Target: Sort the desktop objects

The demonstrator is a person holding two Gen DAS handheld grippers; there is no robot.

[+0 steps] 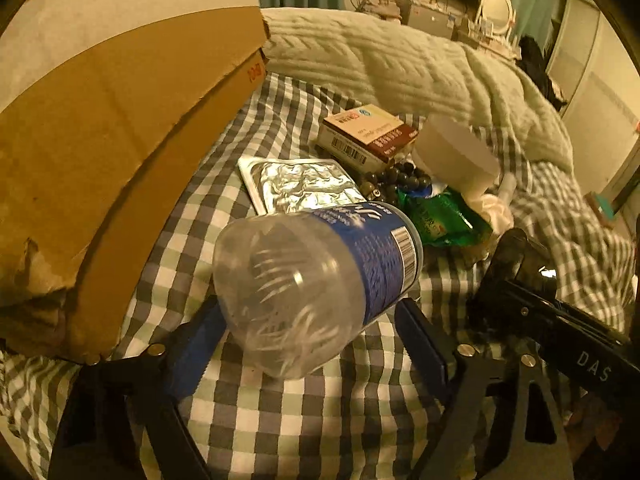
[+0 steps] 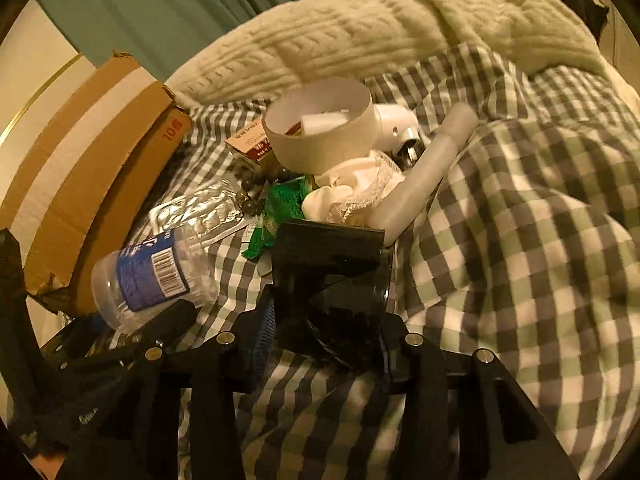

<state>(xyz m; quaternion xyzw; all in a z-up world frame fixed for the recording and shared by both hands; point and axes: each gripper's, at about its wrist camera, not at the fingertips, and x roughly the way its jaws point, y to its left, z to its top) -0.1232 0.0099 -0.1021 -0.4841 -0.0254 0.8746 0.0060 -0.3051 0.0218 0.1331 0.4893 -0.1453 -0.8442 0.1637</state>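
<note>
**Both grippers loaded above the pile**

The left gripper (image 1: pixel 308 320) has its jaws clamped on the base end of a clear bottle (image 1: pixel 316 284), which lies tilted, its blue label toward the pile and its neck hidden. The right gripper (image 2: pixel 324 344) is closed on a black box (image 2: pixel 332 288), held upright just above the checked sheet (image 2: pixel 520 260). A cardboard box (image 1: pixel 104 128) stands open on the left, close beside the bottle; it looks like the likely place for sorted things, though that is a guess.

Left on the sheet, crowded together: a foil pack (image 1: pixel 300 184), a carton (image 1: pixel 364 132), dark beads (image 1: pixel 396 178), a green packet (image 1: pixel 440 216), a white ring (image 2: pixel 320 128), a white cloth (image 2: pixel 352 196) and a pale tube (image 2: pixel 424 172) resting against the black box's far corner.

Risks, as I judge them:
- The bottle is thin and round, and gripped only at one end. It could swing, crumple or slip from the pads if moved fast.
- The black box is glossy; a tilt could let it slide out.
- Lifting it may drag the tube or the cloth.
- The two grippers are near each other; crossing toward the cardboard box could knock them together.
- The soft bedding gives, so anything set down may tip or roll.
</note>
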